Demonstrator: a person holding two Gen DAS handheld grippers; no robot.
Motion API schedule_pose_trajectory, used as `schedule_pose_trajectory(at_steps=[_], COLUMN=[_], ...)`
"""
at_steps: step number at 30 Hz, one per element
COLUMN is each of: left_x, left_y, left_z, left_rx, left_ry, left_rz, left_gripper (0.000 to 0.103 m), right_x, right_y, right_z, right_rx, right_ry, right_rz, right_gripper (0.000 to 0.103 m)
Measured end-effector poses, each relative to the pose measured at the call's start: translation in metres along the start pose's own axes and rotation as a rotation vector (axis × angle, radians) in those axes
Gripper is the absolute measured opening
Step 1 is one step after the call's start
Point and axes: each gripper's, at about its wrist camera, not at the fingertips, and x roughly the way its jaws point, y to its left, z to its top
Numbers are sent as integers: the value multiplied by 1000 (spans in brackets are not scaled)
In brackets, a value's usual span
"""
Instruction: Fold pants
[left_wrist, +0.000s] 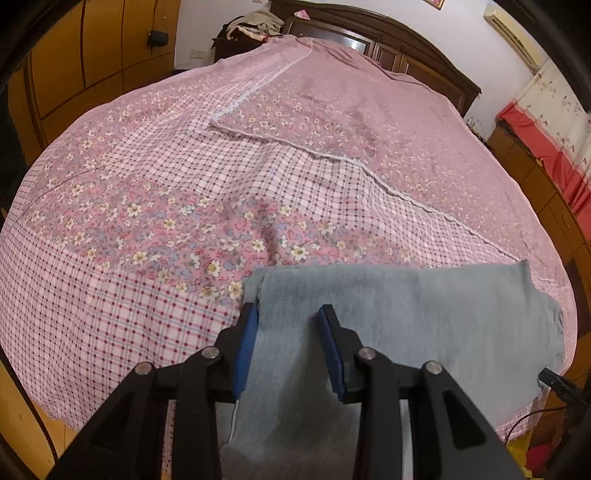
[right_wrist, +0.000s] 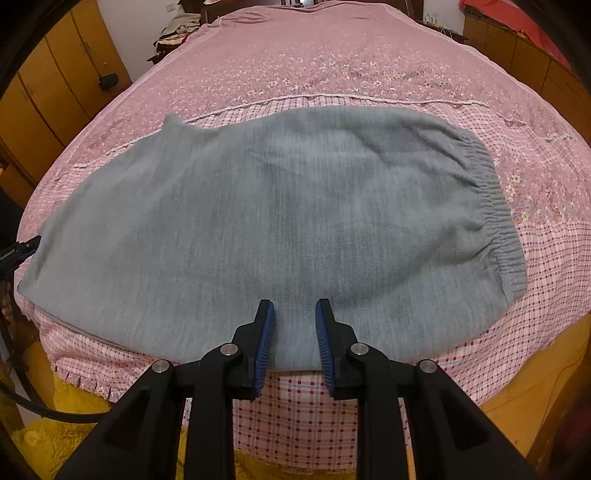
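- The pants (right_wrist: 258, 221) lie flat across the near edge of the bed (right_wrist: 332, 55), waistband (right_wrist: 491, 206) to my right, leg end to my left
- They look like soft, light fleece: limp and likely to sag, so I judge the corners and the hems the best places to take hold
- My left gripper (left_wrist: 288, 314) has its jaws part open with the leg-end cloth running between them; I cannot tell whether the pads pinch it
- My right gripper (right_wrist: 295, 314) is narrowly open over the near edge, holding nothing
- The right view shows the whole garment and waistband; the left view shows only the leg end, plus the headboard (left_wrist: 406, 40)
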Motion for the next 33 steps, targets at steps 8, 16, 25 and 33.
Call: schedule_pose_trajectory(at_steps=[8,16,25,33], left_x=[18,7,-16,-2], left_y=[-2,-15,-18,11], left_z=[9,8,23,16], left_rx=[1,39,59,-16], left_ry=[0,-76,-167,-106], left_rz=[-27,41,176,215], left_gripper=[35,5,5,4], right_x=[4,4,4,2], right_y=[2,1,2,-3], right_z=[2,2,1,-1], right_rx=[-5,-3,-4,8], right_ry=[6,4,3,-4], right_rz=[-8,-4,-5,19], right_gripper=[26,26,26,26])
